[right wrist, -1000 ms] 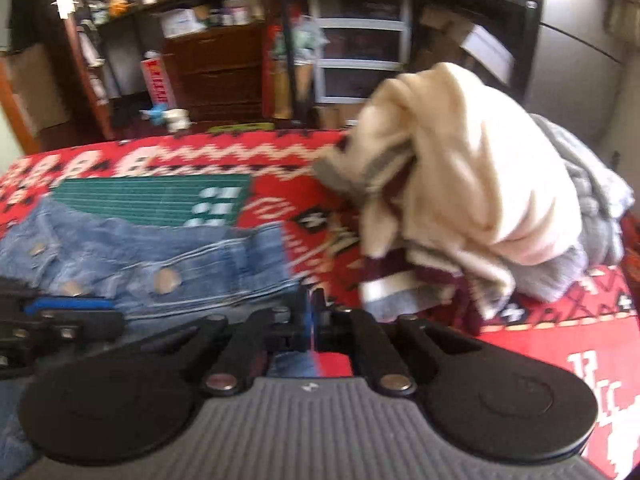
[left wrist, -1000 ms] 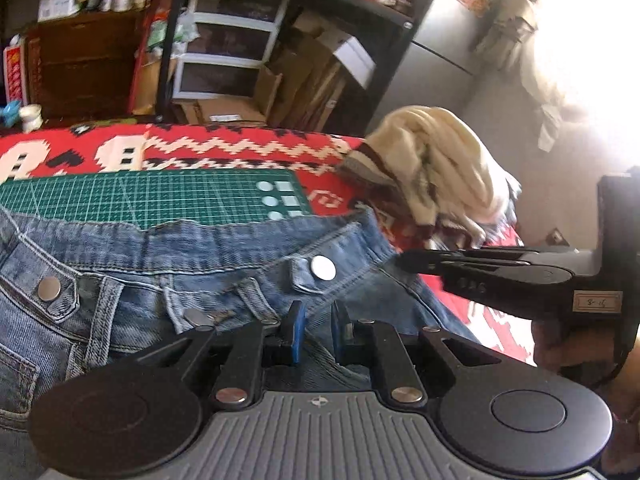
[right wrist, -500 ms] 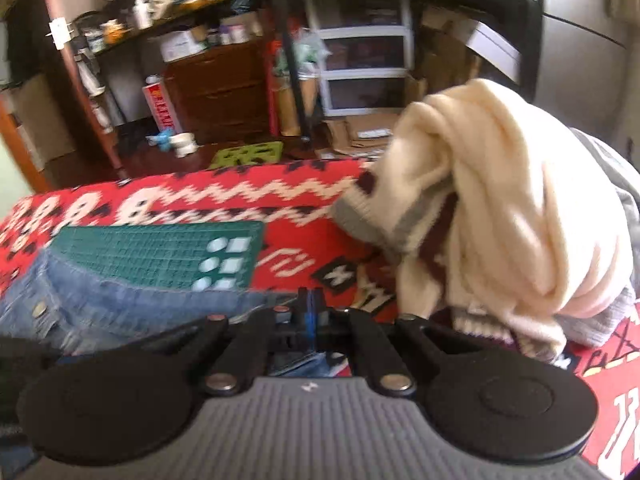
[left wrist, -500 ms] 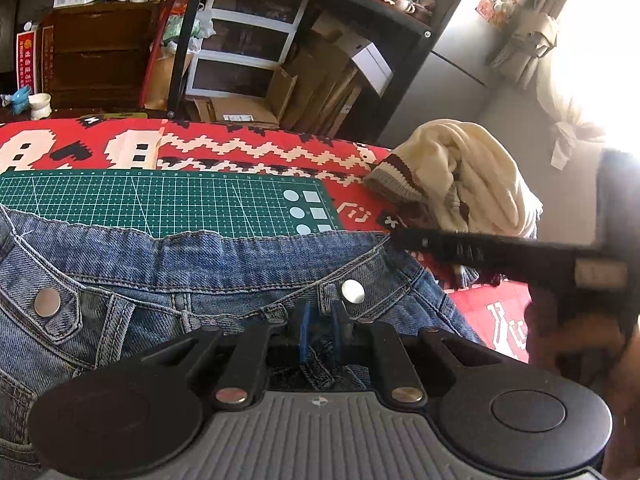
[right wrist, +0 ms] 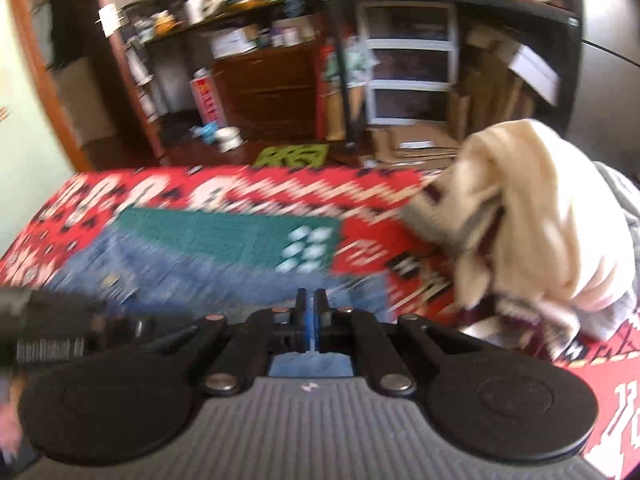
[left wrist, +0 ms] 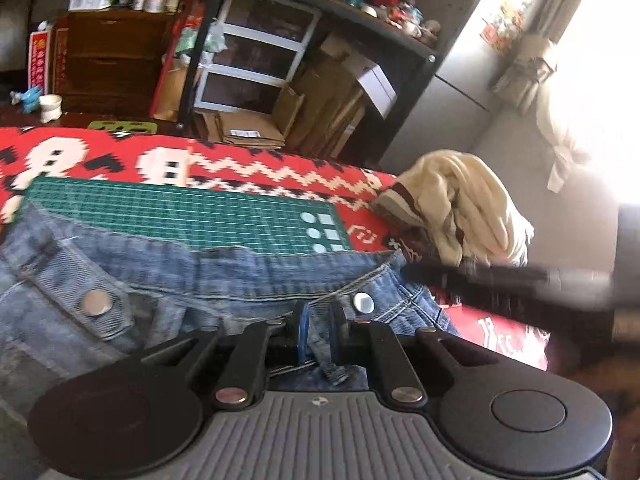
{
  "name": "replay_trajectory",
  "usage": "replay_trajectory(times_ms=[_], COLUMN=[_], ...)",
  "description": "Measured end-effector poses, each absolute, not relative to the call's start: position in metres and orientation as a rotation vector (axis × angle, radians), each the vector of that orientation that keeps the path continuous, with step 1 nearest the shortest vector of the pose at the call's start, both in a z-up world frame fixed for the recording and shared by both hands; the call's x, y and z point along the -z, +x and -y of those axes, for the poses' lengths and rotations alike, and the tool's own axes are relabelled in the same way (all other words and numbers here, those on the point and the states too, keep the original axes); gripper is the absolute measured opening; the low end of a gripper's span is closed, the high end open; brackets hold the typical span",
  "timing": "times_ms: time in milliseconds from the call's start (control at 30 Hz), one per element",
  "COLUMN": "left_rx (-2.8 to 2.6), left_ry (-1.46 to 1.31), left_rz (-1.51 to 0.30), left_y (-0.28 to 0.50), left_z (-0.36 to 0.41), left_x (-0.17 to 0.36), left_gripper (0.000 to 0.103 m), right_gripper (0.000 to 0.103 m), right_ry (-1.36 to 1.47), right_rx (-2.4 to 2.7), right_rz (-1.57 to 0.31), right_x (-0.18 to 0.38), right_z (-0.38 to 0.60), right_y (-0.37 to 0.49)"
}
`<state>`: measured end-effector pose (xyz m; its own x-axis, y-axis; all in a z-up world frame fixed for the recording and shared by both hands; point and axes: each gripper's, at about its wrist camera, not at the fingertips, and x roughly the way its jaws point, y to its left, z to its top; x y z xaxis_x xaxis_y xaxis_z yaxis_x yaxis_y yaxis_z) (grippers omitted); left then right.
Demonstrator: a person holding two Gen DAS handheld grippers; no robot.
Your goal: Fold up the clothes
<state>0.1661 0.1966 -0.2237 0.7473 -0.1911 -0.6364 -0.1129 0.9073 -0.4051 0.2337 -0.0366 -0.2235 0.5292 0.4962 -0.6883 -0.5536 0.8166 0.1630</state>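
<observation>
Both grippers clamp the jeans point(left wrist: 168, 280): left gripper point(left wrist: 318, 334) clearly, right gripper point(right wrist: 310, 316) through heavy blur.

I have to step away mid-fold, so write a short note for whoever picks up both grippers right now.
Left gripper: shut on the jeans at the waistband.
Right gripper: jaws nearly closed with blue denim between them; view blurred.
Jeans lie across the green cutting mat on the red blanket.
Cream sweater sits heaped, unfolded.
Done: both grips taken. Left: fold the jeans, then the sweater.
</observation>
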Motion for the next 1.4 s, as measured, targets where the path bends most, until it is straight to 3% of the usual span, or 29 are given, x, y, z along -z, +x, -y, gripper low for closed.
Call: replay_trajectory(times_ms=[200,267,400,467,567,667,800,867,933,1133,1233,1400], left_rx=[-0.021,-0.032,-0.031,-0.024,-0.011,-0.036,-0.061,-0.055,-0.050,-0.042,-0.035,0.026], left_ry=[-0.429,-0.417,-0.394,-0.361,-0.302,-0.206,-0.161,-0.157,-0.163,-0.232,-0.278,-0.320], left_rz=[-0.733,-0.749,-0.784,-0.783,-0.778,-0.774,-0.784,-0.773,-0.765,-0.749,-0.736,-0.686], left_y=[0.132,0.125,0.124,0.127,0.137,0.149,0.158,0.156,0.154,0.152,0.147,0.137], left_z=[-0.237,-0.246,-0.252,-0.247,-0.237,-0.227,-0.225,-0.226,-0.227,-0.234,-0.236,-0.231], left_x=[0.215,0.217,0.227,0.230,0.232,0.234,0.242,0.244,0.244,0.245,0.242,0.228], left_gripper=[0.010,0.012,0.022,0.027,0.030,0.030,0.011,0.011,0.011,0.011,0.011,0.010], right_gripper=[0.005,0.014,0.015,0.023,0.025,0.024,0.016,0.006,0.003,0.008,0.002,0.001], right_ry=[-0.095,-0.081,-0.127,-0.153,-0.144,-0.088,-0.114,-0.122,-0.102,-0.087,-0.129,-0.215], right_rx=[-0.701,-0.730,-0.742,-0.707,-0.667,-0.653,-0.644,-0.633,-0.625,-0.615,-0.602,-0.531], right_rz=[-0.808,-0.811,-0.815,-0.818,-0.834,-0.853,-0.856,-0.857,-0.857,-0.872,-0.853,-0.741], right_x=[0.224,0.224,0.229,0.234,0.241,0.246,0.249,0.250,0.249,0.249,0.250,0.245], right_z=[0.019,0.010,-0.015,-0.024,-0.031,-0.031,-0.035,-0.038,-0.038,-0.043,-0.048,-0.053], right_y=[0.197,0.190,0.182,0.185,0.192,0.200,0.200,0.200,0.199,0.201,0.198,0.177])
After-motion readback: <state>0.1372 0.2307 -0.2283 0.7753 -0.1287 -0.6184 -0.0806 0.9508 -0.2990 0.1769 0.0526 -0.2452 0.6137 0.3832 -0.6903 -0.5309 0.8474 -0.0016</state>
